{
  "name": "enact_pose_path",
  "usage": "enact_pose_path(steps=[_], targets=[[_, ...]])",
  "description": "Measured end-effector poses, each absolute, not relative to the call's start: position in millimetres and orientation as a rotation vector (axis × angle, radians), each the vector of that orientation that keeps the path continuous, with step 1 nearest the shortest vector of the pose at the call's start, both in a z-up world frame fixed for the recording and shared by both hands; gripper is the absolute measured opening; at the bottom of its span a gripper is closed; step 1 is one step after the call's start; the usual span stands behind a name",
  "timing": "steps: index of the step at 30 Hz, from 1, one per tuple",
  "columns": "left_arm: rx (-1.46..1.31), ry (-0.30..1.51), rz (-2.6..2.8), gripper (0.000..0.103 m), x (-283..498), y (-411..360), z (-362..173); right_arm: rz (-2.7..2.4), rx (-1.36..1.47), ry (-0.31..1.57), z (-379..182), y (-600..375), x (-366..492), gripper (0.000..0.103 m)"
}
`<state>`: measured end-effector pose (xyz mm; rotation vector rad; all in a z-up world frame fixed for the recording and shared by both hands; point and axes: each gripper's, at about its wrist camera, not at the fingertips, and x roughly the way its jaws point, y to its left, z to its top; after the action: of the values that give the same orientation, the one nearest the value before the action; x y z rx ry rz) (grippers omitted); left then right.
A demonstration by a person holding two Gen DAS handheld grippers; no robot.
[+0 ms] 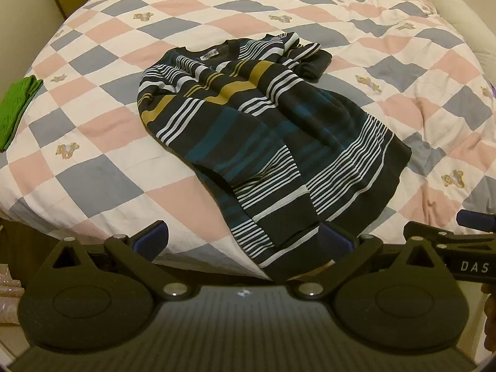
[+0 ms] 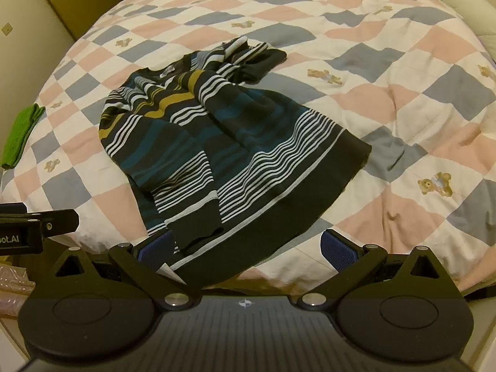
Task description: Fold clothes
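A dark striped sweater (image 1: 263,114) with white, teal and mustard bands lies crumpled on the quilted bed (image 1: 102,62), collar at the far end and hem hanging over the near edge. My left gripper (image 1: 245,238) is wide open at the bed's near edge, and the hem and a sleeve cuff lie against its right fingertip (image 1: 338,238). In the right wrist view the sweater (image 2: 223,142) spreads ahead of my right gripper (image 2: 246,246), which is also wide open, with the cuff beside its left fingertip (image 2: 155,245). Neither gripper clamps the cloth.
A folded green cloth (image 1: 15,105) (image 2: 21,133) lies at the bed's left edge. A wardrobe (image 2: 46,0) stands at the far left, and a white cushion (image 1: 465,15) lies at the far right. Each gripper shows at the edge of the other's view.
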<state>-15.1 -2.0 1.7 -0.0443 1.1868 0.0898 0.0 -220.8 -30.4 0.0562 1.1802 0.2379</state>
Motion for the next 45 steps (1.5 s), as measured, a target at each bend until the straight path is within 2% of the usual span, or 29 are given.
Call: enact_pose_path(steps=[45], targets=[[-0.067, 1.165, 0.183, 0.102, -16.8, -7.4, 10.1, 0.342, 0.05, 1.129, -21.5, -238.1, 18.4, 0.103]])
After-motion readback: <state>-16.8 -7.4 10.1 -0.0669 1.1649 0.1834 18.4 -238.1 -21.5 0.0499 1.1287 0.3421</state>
